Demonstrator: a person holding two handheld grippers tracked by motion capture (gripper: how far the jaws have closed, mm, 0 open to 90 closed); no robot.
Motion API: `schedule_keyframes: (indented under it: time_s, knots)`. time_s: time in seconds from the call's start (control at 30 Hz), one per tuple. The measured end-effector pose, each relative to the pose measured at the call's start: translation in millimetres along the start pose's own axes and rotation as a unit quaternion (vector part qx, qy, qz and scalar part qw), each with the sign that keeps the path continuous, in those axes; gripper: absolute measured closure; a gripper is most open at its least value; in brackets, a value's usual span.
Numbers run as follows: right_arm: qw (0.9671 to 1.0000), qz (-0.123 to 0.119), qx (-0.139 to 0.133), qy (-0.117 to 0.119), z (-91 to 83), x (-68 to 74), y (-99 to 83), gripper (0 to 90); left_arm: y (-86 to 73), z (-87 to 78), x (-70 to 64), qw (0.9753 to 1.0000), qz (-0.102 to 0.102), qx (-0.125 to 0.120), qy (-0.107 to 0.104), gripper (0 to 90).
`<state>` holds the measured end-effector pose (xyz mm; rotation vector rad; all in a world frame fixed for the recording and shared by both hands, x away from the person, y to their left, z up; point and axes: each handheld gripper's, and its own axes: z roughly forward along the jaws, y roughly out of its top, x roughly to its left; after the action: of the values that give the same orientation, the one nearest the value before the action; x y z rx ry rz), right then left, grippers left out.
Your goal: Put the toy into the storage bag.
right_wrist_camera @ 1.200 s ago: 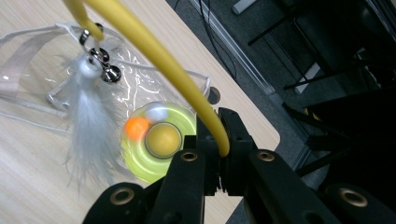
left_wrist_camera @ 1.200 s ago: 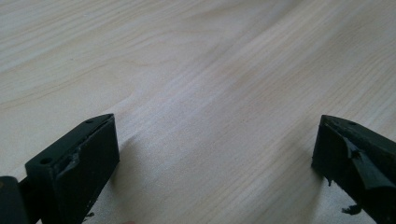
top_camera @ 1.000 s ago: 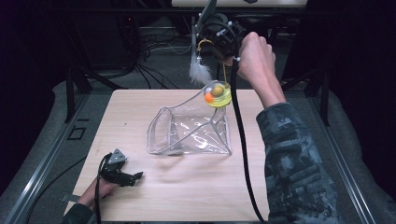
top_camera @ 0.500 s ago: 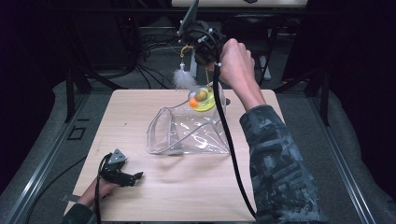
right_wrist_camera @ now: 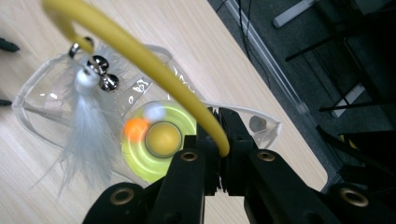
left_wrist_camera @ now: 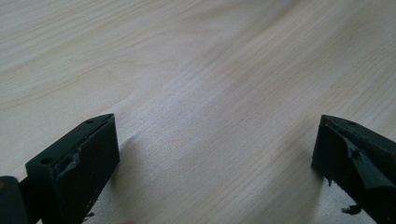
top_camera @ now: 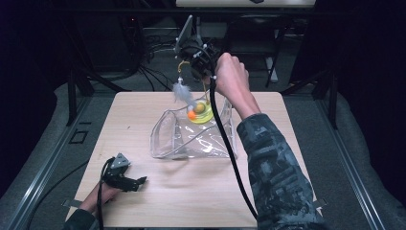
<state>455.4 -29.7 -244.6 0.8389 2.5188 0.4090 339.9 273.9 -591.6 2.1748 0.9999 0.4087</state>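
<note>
Nearest my edge of the table (top_camera: 158, 201), I rest my left gripper (top_camera: 136, 182) low on the bare wood, jaws spread wide with nothing between them. Past it lies the clear plastic bag (top_camera: 191, 139), mouth open (crinkled, catching glare). Farther back, my right gripper (right_wrist_camera: 219, 140) hangs above the bag, clamped on the yellow wand (right_wrist_camera: 140, 60) of a cat toy; its white feather (right_wrist_camera: 88, 135) and small bells (right_wrist_camera: 100, 70) dangle over the toy's green disc (top_camera: 202, 113).

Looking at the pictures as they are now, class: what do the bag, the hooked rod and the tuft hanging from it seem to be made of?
Bag: clear, glossy soft plastic, since the table shows through and it creases. Hooked rod: smooth yellow plastic or rubber-coated wire, probably; the curve hints at flexibility. Tuft: white feather or fluff, wispy at the edges.
</note>
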Motion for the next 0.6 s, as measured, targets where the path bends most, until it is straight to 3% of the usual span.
schedule_keyframes:
  time_s: [0.6]
  knots:
    - [0.9988, -0.007, 0.042, 0.022, 52.4, 10.5, -22.1, 87.7, 0.0, -0.1, 0.0, 1.0, 0.0, 0.0, 0.0, 0.4]
